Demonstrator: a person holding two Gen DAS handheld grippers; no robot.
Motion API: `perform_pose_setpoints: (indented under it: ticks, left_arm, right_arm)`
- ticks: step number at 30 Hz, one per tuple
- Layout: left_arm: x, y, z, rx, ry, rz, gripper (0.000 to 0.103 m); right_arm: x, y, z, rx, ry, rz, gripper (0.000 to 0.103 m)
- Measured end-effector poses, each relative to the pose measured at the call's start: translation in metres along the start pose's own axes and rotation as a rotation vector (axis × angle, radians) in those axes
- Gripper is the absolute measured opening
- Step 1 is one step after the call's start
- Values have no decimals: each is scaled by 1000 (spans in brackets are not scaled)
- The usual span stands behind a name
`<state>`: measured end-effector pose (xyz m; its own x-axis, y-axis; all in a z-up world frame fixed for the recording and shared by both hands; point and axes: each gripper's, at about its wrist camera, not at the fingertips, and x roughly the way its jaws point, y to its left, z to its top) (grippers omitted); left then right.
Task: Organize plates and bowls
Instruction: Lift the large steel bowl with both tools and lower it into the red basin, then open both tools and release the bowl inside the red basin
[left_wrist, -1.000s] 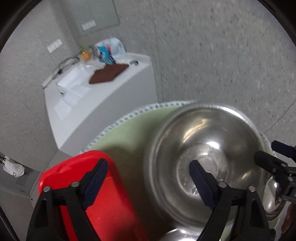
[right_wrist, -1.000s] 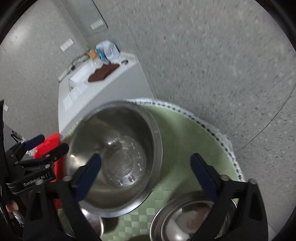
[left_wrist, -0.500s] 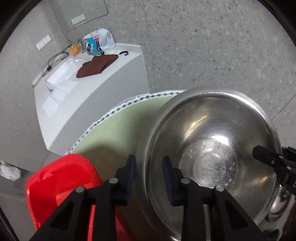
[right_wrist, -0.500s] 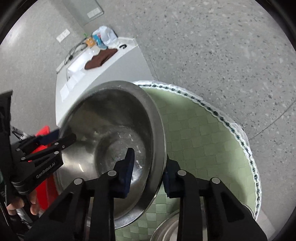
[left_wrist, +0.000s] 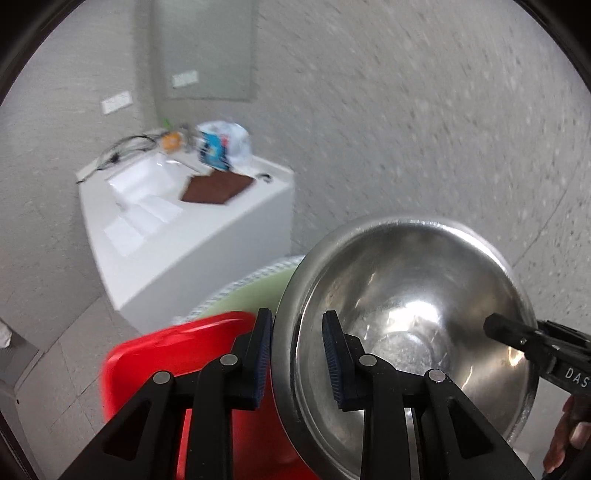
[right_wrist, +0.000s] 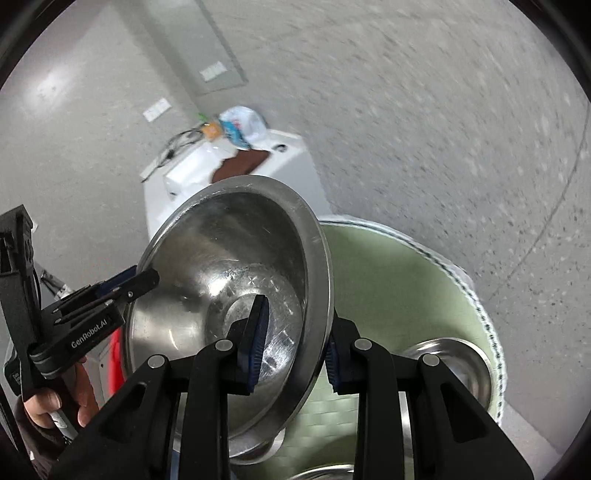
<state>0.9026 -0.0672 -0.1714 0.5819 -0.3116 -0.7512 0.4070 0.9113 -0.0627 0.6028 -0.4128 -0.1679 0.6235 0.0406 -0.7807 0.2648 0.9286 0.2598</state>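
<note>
- The large round stainless-steel bowl (left_wrist: 406, 317) is held off the surface and tilted, between the two grippers, above the round worktop with its pale green checked cloth (right_wrist: 399, 288).
- The left gripper (left_wrist: 297, 354) has its jaws nearly closed on the bowl's left rim: one blue-padded finger sits outside the wall, the other inside.
- The right gripper (right_wrist: 293, 339) pinches the opposite, right rim in the same manner, jaws drawn close with the steel edge between the pads.
- In the right wrist view the left gripper (right_wrist: 122, 288) shows at the bowl's far-left edge, with a bare hand (right_wrist: 55, 398) under it.
- A smaller steel bowl (right_wrist: 454, 365) rests on the green cloth, to the right of and below the lifted one; another steel rim (right_wrist: 325, 474) shows at the near edge.
- A red plastic container (left_wrist: 184, 369) lies left of the bowl, beside the worktop.
- Farther left stands a white cabinet (left_wrist: 192, 236) carrying a brown cloth (left_wrist: 216, 188), a plastic bag (left_wrist: 225, 146) and cables (left_wrist: 122, 151); these are blurred.
</note>
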Motion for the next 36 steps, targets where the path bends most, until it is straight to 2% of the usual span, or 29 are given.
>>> perform_pose_setpoints:
  ticks: [6,11,17,28,33,36]
  left_arm:
    - [-60,65,-47,-68,-53,72,24]
    - [-81,102,-89,-141,-18,120,24]
    - [-62,129,-110,-181,53,144,24]
    - [-10,145,-101,-210,125,111,23]
    - [-5,150,-104,-201,113,106,23]
    - [-7,153,-107,-207,106,84,25]
  right_arm:
    - [13,69,-16,-64,21,70,28]
    - [53,116,-40,-110,99,125,28]
    - [97,135,-64,-144,186,117,28]
    - [127,135,-78,-163,230,60,30]
    - [132,139,-82,-178,213,48,39]
    - [133,147,-85,-204,208,44,54]
